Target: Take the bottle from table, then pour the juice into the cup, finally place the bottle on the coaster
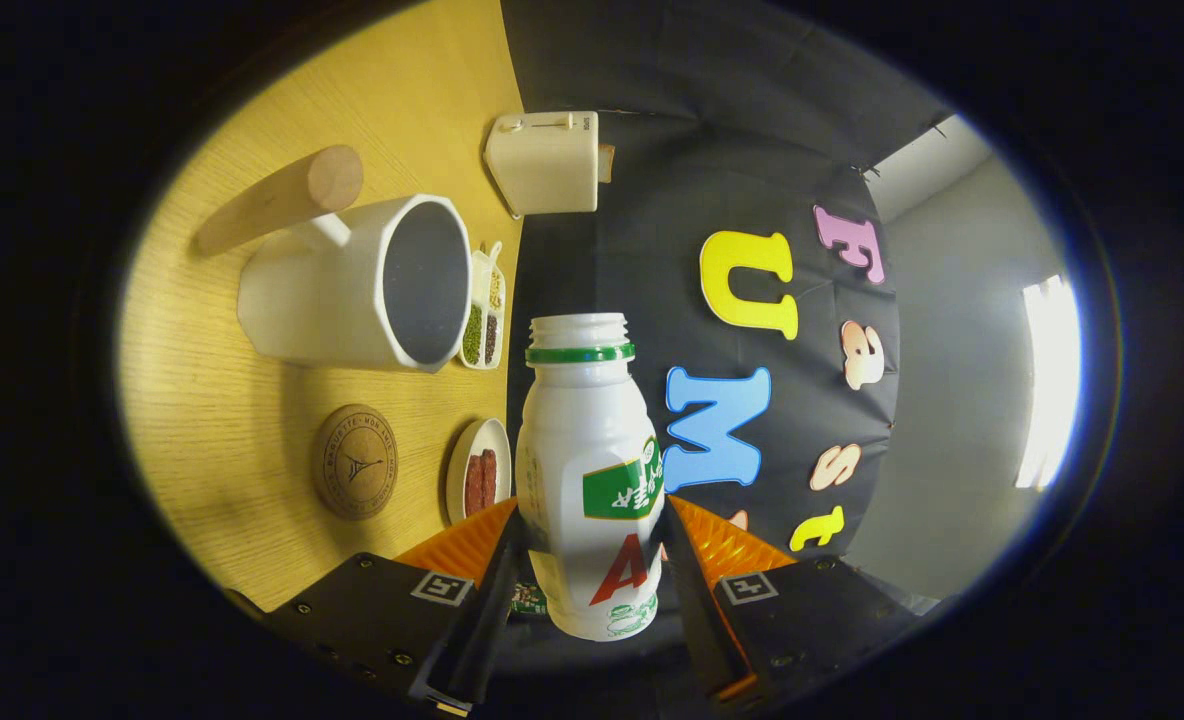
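My gripper (592,530) is shut on a white plastic bottle (587,450) with a green neck ring and an uncapped mouth; both fingers press its lower body. The whole view is rolled sideways, so the bottle is held tilted over relative to the wooden table (252,400). Its mouth points toward the white cup (362,285) with a wooden handle, whose dark opening lies just beyond and to one side of the bottle's mouth. No liquid stream shows. A round cork coaster (355,461) lies on the table beside the cup, apart from the bottle.
A small white dish with red sausage pieces (479,472) sits between the coaster and the bottle. A divided tray of beans (484,320) lies by the cup's rim. A cream toaster (544,162) stands at the table's far edge against the black cloth wall.
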`<control>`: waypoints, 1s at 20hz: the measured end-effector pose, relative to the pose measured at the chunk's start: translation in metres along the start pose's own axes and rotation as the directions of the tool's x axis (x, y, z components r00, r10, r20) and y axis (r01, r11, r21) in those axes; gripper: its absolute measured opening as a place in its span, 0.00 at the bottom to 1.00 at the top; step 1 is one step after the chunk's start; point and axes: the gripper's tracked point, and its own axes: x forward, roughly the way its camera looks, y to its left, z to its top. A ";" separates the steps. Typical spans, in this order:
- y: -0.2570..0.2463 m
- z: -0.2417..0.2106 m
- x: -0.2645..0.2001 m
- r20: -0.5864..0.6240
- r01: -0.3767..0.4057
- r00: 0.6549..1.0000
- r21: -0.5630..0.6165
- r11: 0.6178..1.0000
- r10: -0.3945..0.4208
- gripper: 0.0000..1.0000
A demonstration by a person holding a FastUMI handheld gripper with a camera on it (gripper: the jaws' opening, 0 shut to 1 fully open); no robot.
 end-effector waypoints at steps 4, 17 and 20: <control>0.000 0.000 -0.001 0.002 0.004 1.000 -0.025 1.000 -0.004 0.75; -0.001 -0.001 -0.002 0.005 0.004 1.000 -0.057 0.998 -0.004 0.75; -0.001 0.000 -0.002 0.007 0.006 1.000 -0.067 0.998 -0.006 0.75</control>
